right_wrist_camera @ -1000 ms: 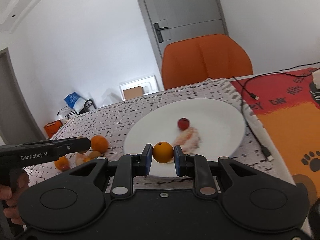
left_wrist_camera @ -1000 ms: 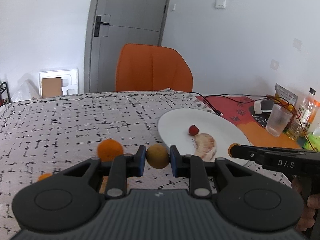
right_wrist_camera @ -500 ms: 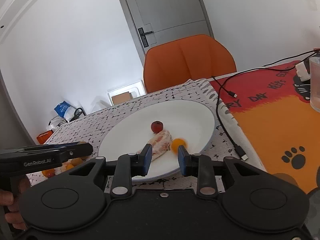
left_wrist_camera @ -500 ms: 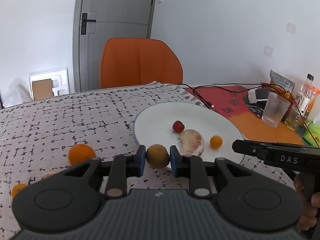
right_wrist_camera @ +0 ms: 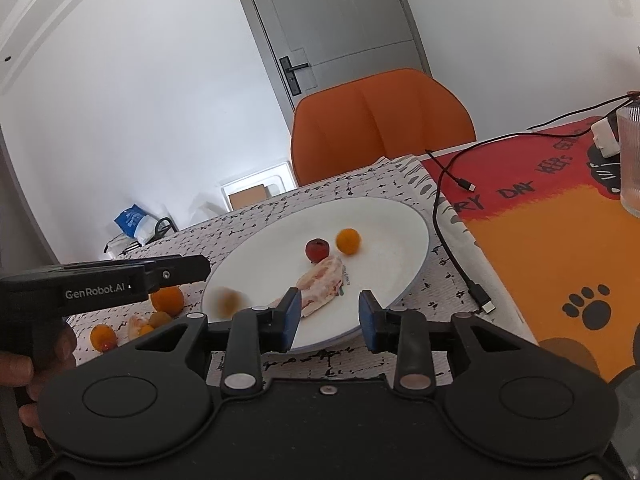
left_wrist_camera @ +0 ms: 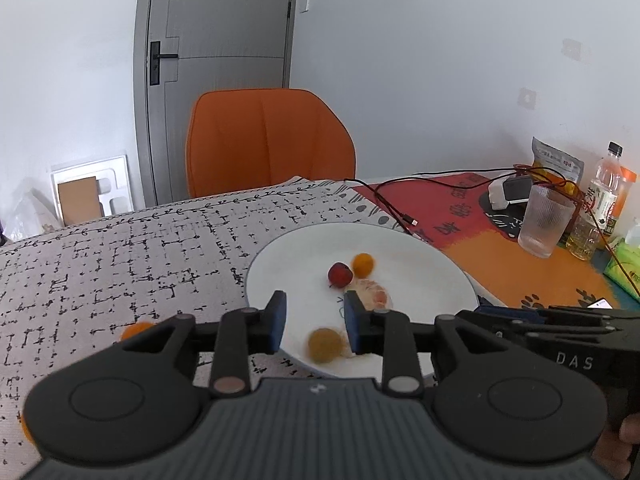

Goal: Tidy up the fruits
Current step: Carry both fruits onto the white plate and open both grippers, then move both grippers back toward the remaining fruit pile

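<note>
A white plate (left_wrist_camera: 420,248) (right_wrist_camera: 400,216) holds a small red fruit (left_wrist_camera: 340,274) (right_wrist_camera: 317,250), a small orange (left_wrist_camera: 362,265) (right_wrist_camera: 347,241) and a peeled citrus piece (left_wrist_camera: 372,294) (right_wrist_camera: 322,280). A brownish-yellow round fruit (left_wrist_camera: 325,345) (right_wrist_camera: 228,300) is blurred at the plate's near-left edge, just below my left gripper (left_wrist_camera: 314,326), which is open and empty. My right gripper (right_wrist_camera: 329,316) is open and empty above the plate's front edge. Several oranges and fruit pieces (right_wrist_camera: 166,300) lie on the cloth left of the plate.
An orange chair (left_wrist_camera: 268,140) stands behind the table. A black cable (right_wrist_camera: 452,216) runs beside the plate's right rim. A ribbed glass (left_wrist_camera: 544,220), bottles (left_wrist_camera: 600,196) and a snack bag (left_wrist_camera: 556,164) stand at the far right on the red-orange mat (right_wrist_camera: 532,216).
My left gripper has opened and let go of the brownish-yellow fruit, which now drops onto the plate. My right gripper released its orange earlier, opened wider and drew back.
</note>
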`<state>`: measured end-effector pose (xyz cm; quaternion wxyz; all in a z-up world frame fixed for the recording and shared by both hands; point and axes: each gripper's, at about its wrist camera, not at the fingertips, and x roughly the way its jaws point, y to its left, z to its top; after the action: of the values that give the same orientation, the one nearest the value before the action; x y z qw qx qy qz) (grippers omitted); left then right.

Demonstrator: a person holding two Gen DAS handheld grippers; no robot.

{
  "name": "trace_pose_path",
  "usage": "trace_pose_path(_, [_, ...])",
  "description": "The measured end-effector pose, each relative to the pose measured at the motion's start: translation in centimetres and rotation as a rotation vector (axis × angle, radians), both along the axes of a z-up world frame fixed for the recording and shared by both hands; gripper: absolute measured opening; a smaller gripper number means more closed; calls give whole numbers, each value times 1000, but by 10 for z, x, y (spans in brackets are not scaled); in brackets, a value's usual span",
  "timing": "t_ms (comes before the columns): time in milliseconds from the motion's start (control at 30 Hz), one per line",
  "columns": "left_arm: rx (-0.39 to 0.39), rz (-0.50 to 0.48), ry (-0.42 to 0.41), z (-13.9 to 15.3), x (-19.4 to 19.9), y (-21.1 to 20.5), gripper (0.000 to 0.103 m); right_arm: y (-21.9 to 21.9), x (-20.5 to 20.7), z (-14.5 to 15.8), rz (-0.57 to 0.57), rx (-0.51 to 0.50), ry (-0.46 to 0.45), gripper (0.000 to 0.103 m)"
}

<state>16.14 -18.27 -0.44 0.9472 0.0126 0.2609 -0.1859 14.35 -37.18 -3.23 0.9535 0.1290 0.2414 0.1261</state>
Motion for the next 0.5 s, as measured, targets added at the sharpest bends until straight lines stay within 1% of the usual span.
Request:
trace_pose_path(100, [-1,26,10,0,-1,8,33,3,-1,0,8,-1,-1,34])
trace_pose_path(167, [-2,53,18,-1,-2,16,39,6,-1,1,14,0,-2,35])
trace_pose_path(200, [-3,63,20,0,-3,20,41,7,-1,1,17,1,-2,37])
trace_pose_path(267, [-5,81,19,1,-5,27,54,11,-1,2,22,0,-4,40])
trace_pose_path(300, [-7,89,15,2,-7,31,57,13,-1,3,26,-2,-6,41])
trace_pose_path(333, [-7,94,8,3,-10,36,63,15,-1,3,29,-4,-6,41])
trace_pose_path(400, [-5,109,-7,6,-14,44,70,20,-1,4,35,-5,-9,49])
trace_pose_path(467, [-7,129,-21,9,-19,52,80,26,-2,6,39,-11,-15,55])
trace_pose_path(500, [-9,145,-27,11,-21,58,82,28,-2,6,43,-13,-18,58])
